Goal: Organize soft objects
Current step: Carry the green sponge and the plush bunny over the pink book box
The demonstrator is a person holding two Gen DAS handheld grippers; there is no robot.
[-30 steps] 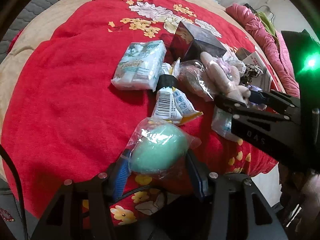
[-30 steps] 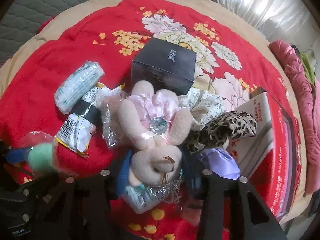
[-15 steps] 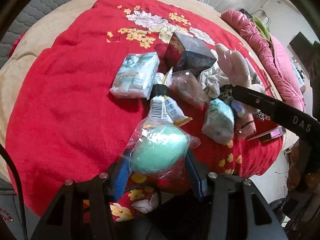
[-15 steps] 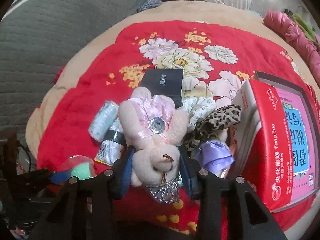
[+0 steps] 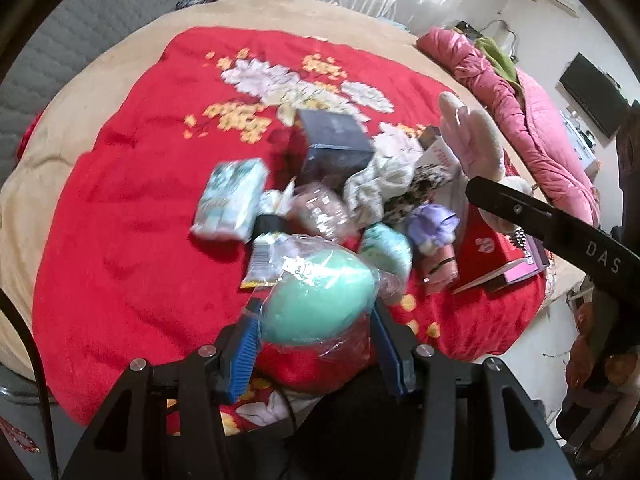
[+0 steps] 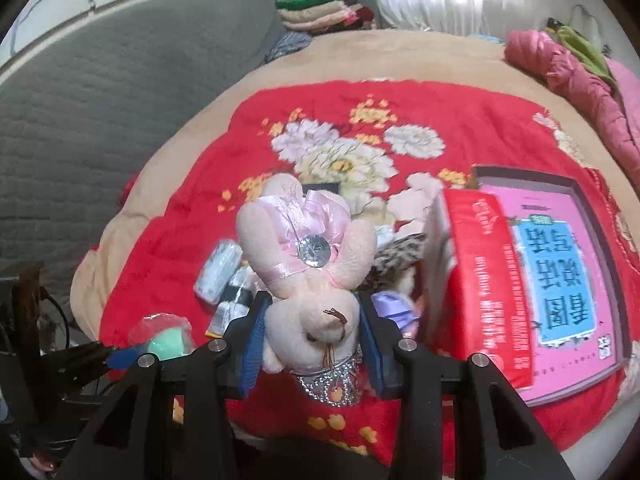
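Left-wrist view first: my left claw (image 5: pixel 316 328) pinches a green sponge egg (image 5: pixel 318 300) in clear wrap, raised above the near edge of the red blanket (image 5: pixel 132 240). Right-wrist view: my right claw (image 6: pixel 310 334) clamps a pink plush bunny (image 6: pixel 308 264) by the head, above that blanket, beside a red box (image 6: pixel 486 300).

In the left wrist view, motion blur smears the print on the pale teal tissue pack (image 5: pixel 231 202) at nine o'clock of the heap. The pink plush rabbit (image 5: pixel 476 148) shows only ears; a black bar hides its body. In the right wrist view, that rabbit (image 6: pixel 308 268) covers most of the dark square box (image 6: pixel 322 189) at its twelve o'clock.
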